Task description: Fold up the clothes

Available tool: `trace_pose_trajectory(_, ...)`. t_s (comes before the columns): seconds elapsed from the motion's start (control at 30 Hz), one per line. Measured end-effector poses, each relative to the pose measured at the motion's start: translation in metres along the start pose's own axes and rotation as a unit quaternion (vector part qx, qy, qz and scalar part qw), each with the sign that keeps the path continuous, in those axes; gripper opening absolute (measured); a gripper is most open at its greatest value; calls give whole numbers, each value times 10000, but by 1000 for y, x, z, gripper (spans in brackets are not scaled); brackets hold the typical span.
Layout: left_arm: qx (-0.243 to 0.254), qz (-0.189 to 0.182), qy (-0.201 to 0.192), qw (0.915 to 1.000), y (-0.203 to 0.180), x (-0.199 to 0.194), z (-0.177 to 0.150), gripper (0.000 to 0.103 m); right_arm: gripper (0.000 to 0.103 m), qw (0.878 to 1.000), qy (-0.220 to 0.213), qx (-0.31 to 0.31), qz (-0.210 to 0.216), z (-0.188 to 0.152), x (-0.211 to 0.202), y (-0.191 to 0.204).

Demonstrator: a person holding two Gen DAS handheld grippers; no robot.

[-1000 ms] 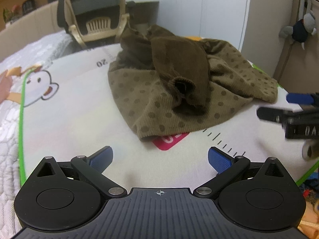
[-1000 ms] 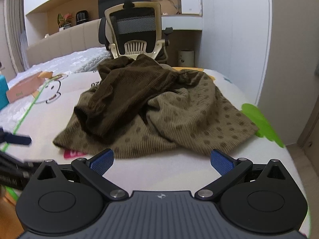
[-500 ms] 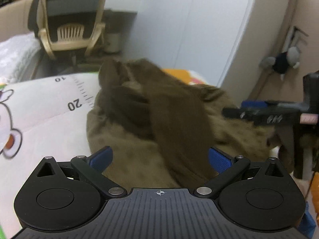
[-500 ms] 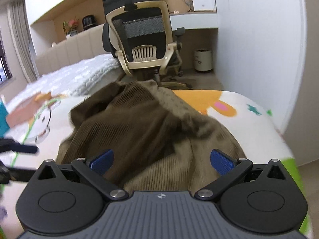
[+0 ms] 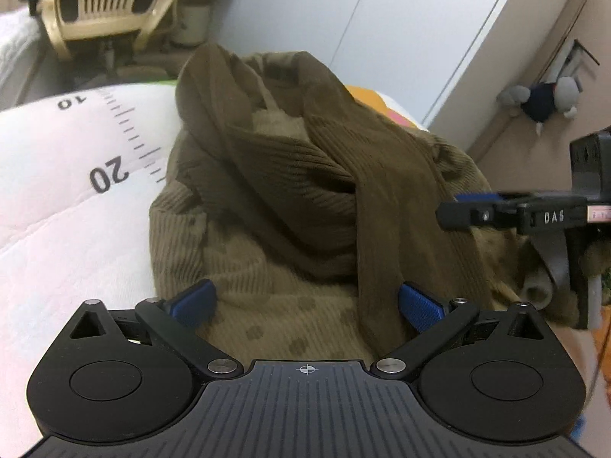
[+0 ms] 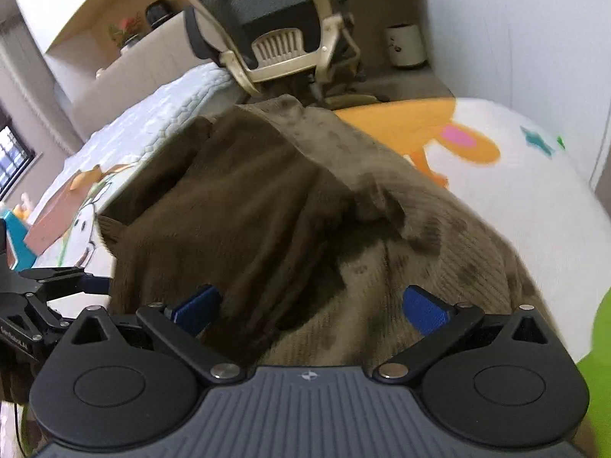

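Both wrist views look forward, close over the same brown garment [image 5: 290, 206] toward the chair [image 6: 275, 30].

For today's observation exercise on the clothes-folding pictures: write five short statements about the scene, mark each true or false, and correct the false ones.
1. The left gripper is open. True.
2. The brown garment lies neatly folded flat. False: it sits in a crumpled heap, with a darker ribbed part draped over a lighter dotted part.
3. The right gripper is shut on a sleeve. False: its jaws stand wide apart over the cloth, gripping nothing.
4. An office chair stands beyond the garment. True.
5. The printed ruler marks on the mat read 50 and 60. False: the numbers in view are 10 and 20.
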State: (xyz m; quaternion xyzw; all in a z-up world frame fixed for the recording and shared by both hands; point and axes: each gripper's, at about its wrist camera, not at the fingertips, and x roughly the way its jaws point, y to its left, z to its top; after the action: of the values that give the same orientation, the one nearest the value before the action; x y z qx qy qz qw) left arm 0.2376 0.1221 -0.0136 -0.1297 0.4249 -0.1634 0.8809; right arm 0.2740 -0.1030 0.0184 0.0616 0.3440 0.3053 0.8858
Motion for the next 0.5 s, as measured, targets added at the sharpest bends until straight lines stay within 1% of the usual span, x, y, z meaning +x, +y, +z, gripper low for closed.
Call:
trace_pose_trajectory(0.03,9,-64,-121,9999,2,-5,4,103,103,9999,-80,-126,-15,6,-1,1)
trace_pose_trajectory(0.1,63,-166,-686,9975,7,-15,13,103,103,9990,-239,-378,-44,18,-4,4)
trace_pose_trajectory(0.17,118,-267,-1249,9917,12,-25,23,103,103,9972,-399,-630,-74,30,-7,7)
trace_pose_trajectory(0.2,30,-318,-1441,9890,17,-22,26,103,103,9978,-416,-487,-184,34,6,1)
trace_pose_trajectory(0.23,-178,-372,-1540,9872,24,-10,27,103,103,9982,-421,-291,-312,38,22,-8)
trace_pose_trajectory(0.27,-380,-394,-1583,9859,30,3,27,103,103,9987,-343,-80,-361,37,37,-14)
trace_pose_trajectory(0.3,-555,-384,-1541,9858,34,17,24,103,103,9988,-248,134,-394,36,52,-20)
trace_pose_trajectory(0.37,-774,-350,-1472,9855,39,36,16,103,103,9972,123,722,-134,22,74,-28)
trace_pose_trajectory(0.4,-745,-313,-1555,9845,38,38,11,103,103,9980,146,612,-40,14,73,-19)
trace_pose_trajectory(0.43,-710,-278,-1531,9853,35,39,6,103,103,9990,137,421,45,7,71,-8)
trace_pose_trajectory(0.47,-669,-246,-1396,9876,32,36,3,103,103,9996,127,230,129,-1,68,3)
trace_pose_trajectory(0.5,-627,-214,-1260,9898,29,34,-1,103,103,9988,270,191,363,-7,66,11)
